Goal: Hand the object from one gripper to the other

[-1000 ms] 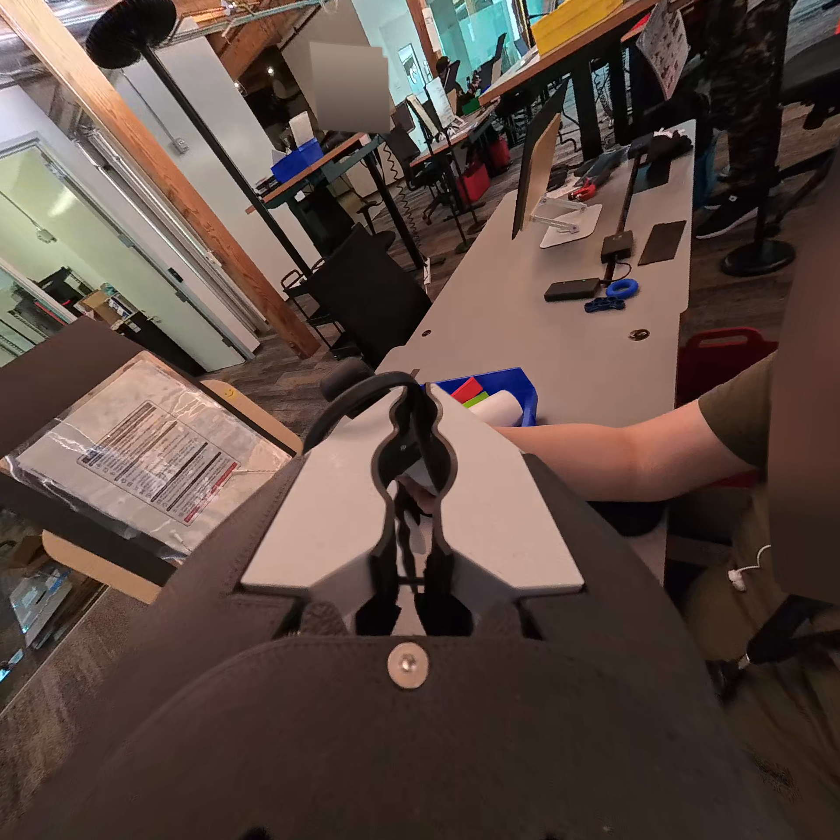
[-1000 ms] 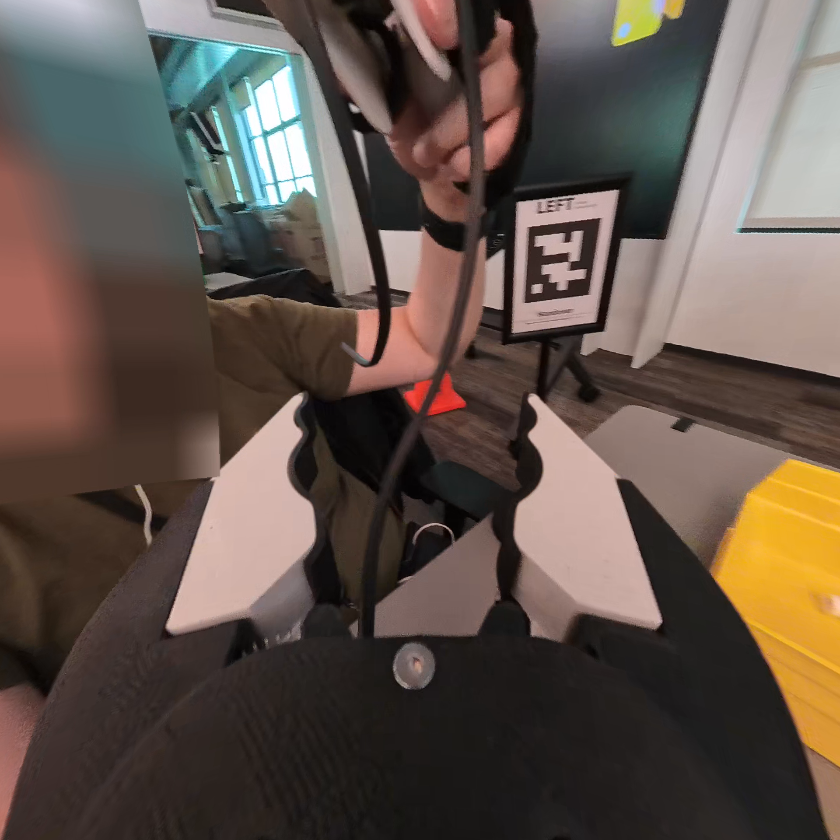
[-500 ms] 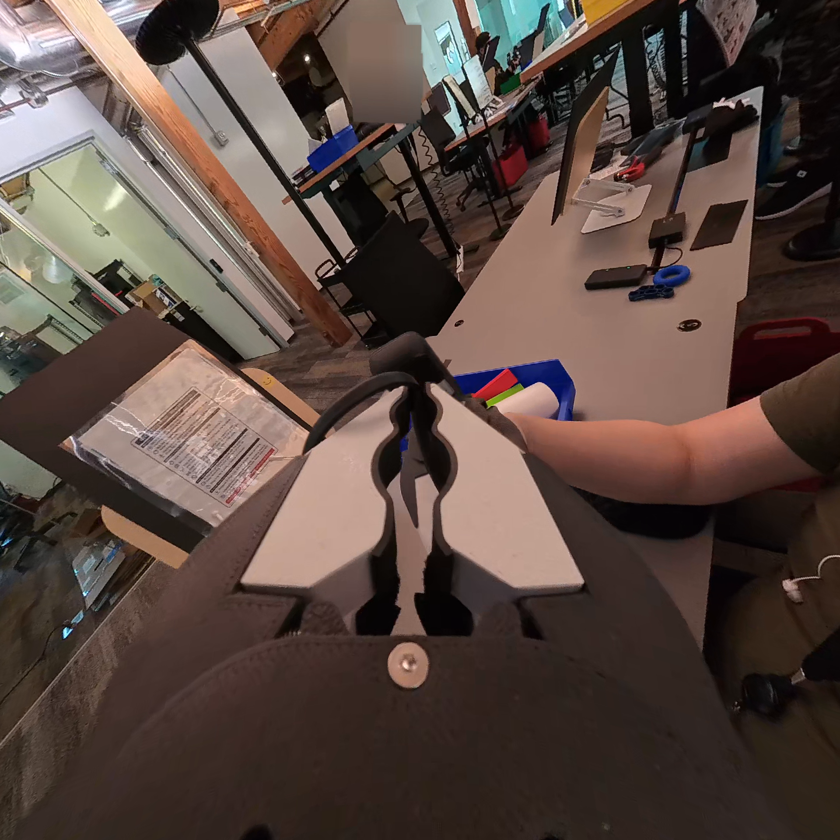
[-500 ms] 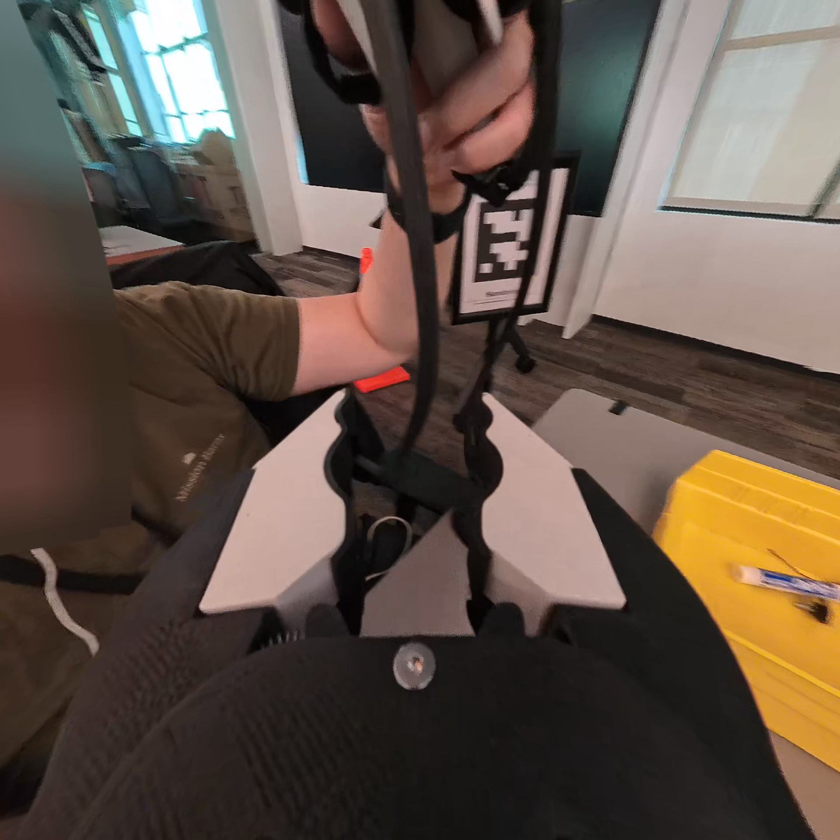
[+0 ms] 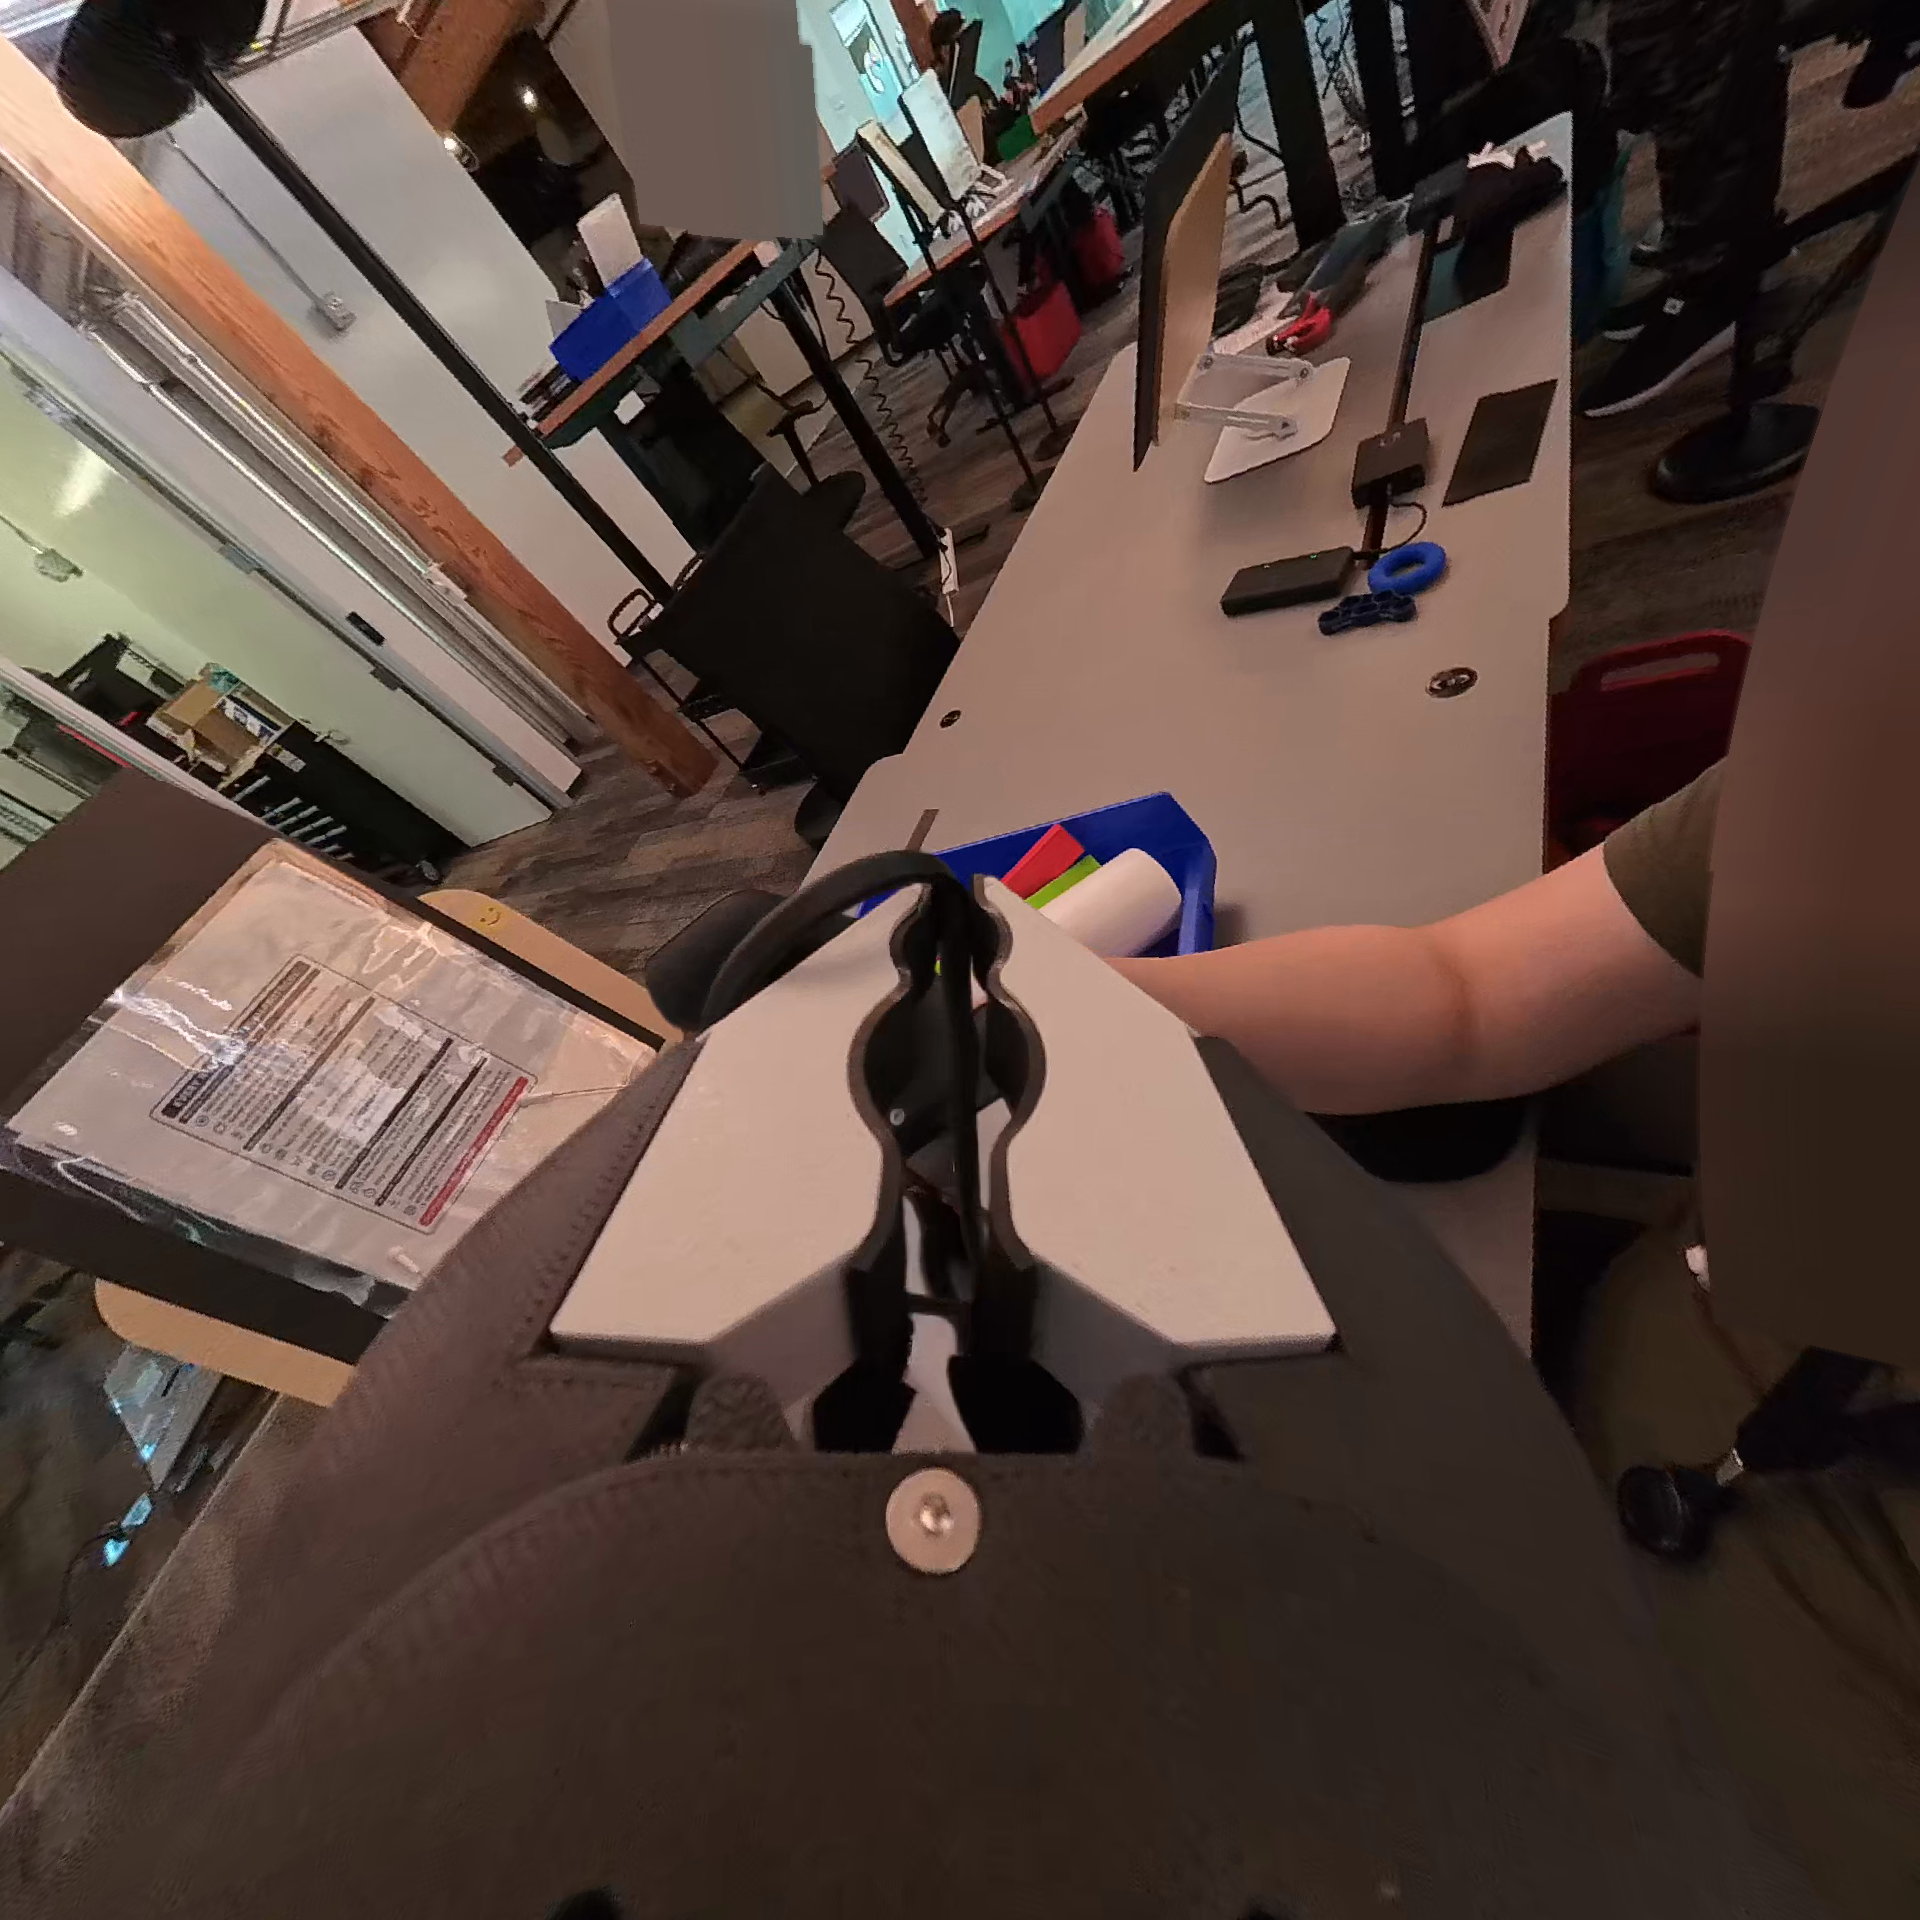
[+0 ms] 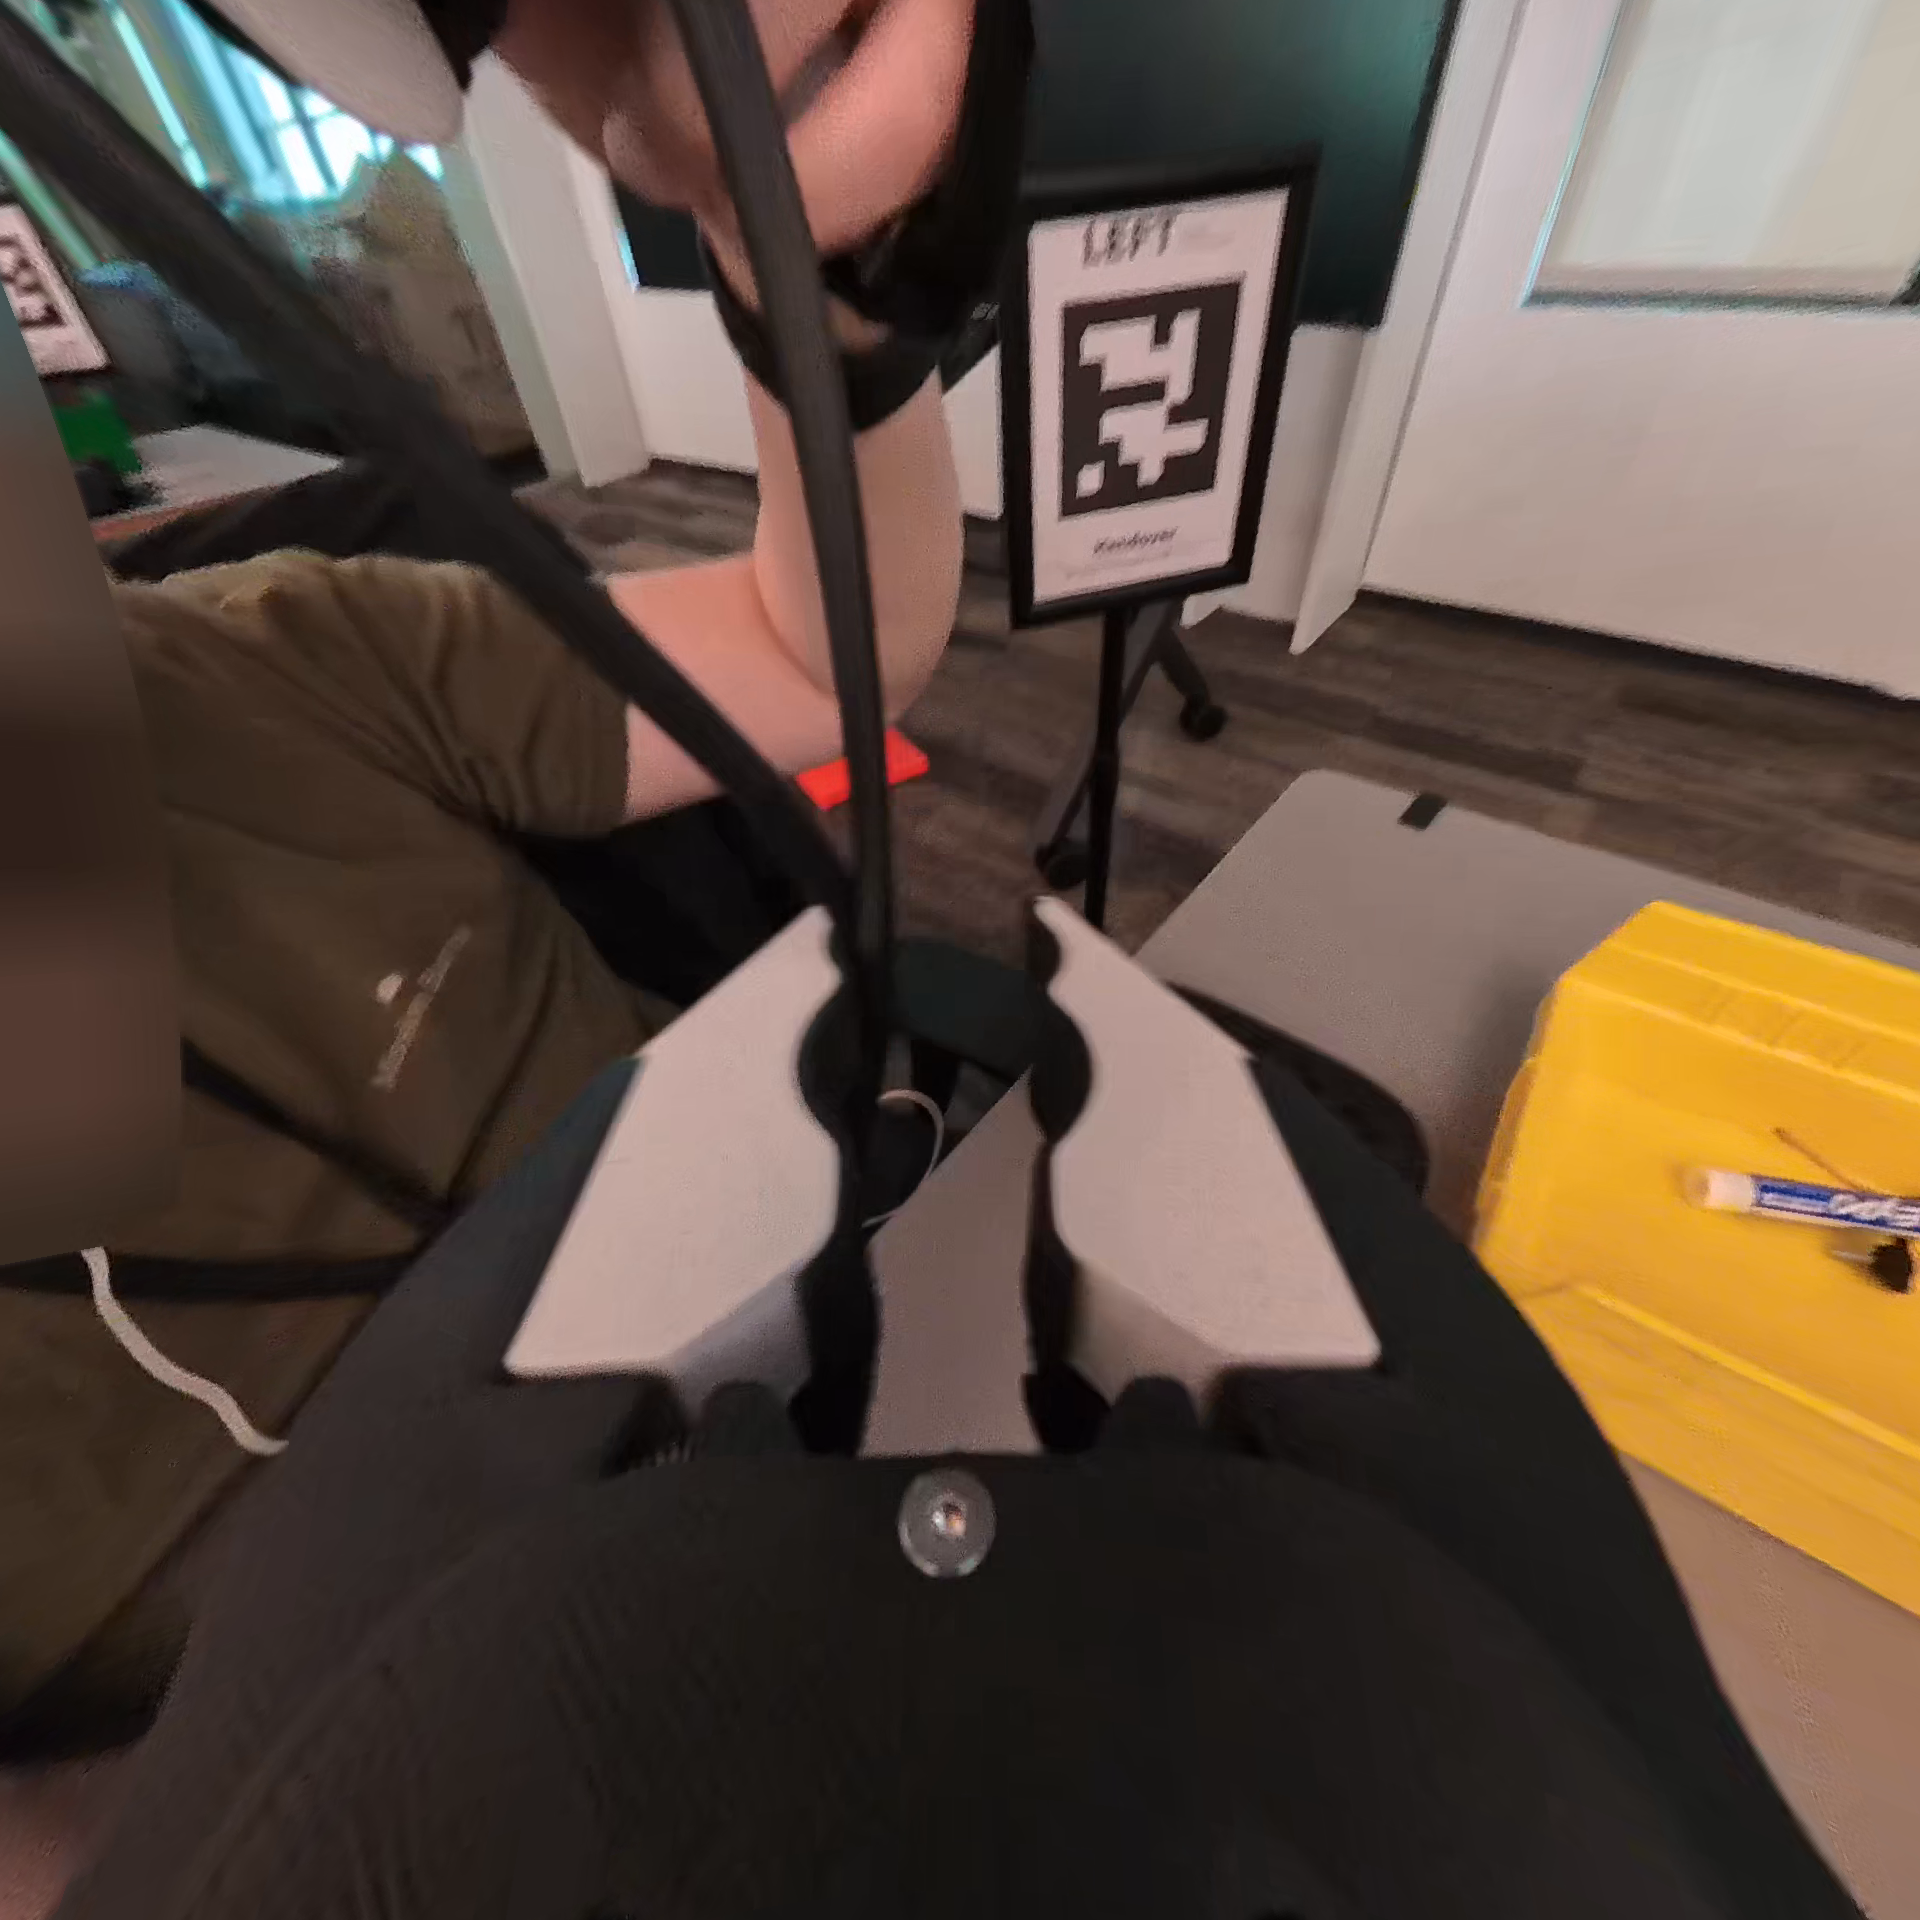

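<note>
The object is a black cable. In the left wrist view my left gripper (image 5: 951, 894) is shut on it, and the cable (image 5: 800, 920) loops out over the left finger. In the right wrist view the same cable (image 6: 821, 416) hangs down from the left gripper, held in a hand at the top edge. It runs between the fingers of my right gripper (image 6: 935, 914). The right jaws stand narrowly apart; the cable lies against the left finger (image 6: 707, 1143) and clear of the right one.
A blue bin (image 5: 1184, 842) with coloured blocks and a white roll sits on the grey table (image 5: 1247, 727). A yellow bin (image 6: 1662, 1299) holding a marker pen (image 6: 1818, 1210) is at the right. A sign on a stand (image 6: 1143, 395) stands behind. The person's arm (image 5: 1403, 997) crosses in front. The tips of one gripper are about 15 centimeters away from the tips of the other.
My right gripper's jaws have narrowed from wide open to a small gap around the hanging cable. The left gripper has stayed shut on the cable and moved closer above.
</note>
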Tool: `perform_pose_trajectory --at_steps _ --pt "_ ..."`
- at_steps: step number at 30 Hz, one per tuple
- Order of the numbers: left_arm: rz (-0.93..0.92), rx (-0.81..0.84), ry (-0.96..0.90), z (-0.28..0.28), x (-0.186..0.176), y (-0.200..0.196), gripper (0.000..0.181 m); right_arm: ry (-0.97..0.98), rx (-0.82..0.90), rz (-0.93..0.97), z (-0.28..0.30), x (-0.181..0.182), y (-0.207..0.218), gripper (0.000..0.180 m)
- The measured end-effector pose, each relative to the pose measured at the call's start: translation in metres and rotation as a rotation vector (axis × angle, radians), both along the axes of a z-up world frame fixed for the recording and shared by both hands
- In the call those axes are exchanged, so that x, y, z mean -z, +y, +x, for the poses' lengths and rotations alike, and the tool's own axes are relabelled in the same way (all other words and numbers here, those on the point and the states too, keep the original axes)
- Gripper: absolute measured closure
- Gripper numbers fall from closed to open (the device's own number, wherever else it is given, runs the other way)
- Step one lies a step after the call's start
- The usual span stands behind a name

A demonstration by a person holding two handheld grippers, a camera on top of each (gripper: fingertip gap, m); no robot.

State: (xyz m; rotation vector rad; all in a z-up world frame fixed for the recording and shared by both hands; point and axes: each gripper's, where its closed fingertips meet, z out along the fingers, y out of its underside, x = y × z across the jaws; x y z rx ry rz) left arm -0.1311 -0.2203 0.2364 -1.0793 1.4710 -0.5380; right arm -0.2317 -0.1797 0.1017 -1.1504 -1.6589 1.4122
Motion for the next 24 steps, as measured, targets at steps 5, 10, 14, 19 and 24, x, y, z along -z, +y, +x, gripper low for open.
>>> perform_pose_trajectory --at_steps 5,10,14,19,24 --pt "0.014 -0.005 -0.002 0.000 0.002 -0.002 0.177 -0.016 -0.020 0.039 0.007 0.002 -0.003 0.180" --pt "-0.034 -0.045 -0.073 -0.020 0.006 0.000 0.176 -0.041 0.126 0.077 0.020 0.001 0.023 0.180" --pt "-0.048 -0.098 -0.158 -0.050 0.022 0.001 0.178 -0.039 0.310 0.159 0.039 -0.006 0.052 0.180" --pt "-0.154 -0.169 -0.245 -0.087 0.074 0.009 0.171 -0.025 0.554 0.361 0.068 -0.022 0.078 0.180" --pt "-0.495 -0.104 -0.273 -0.104 0.167 0.016 0.148 -0.133 0.799 0.501 0.090 -0.025 0.101 0.180"
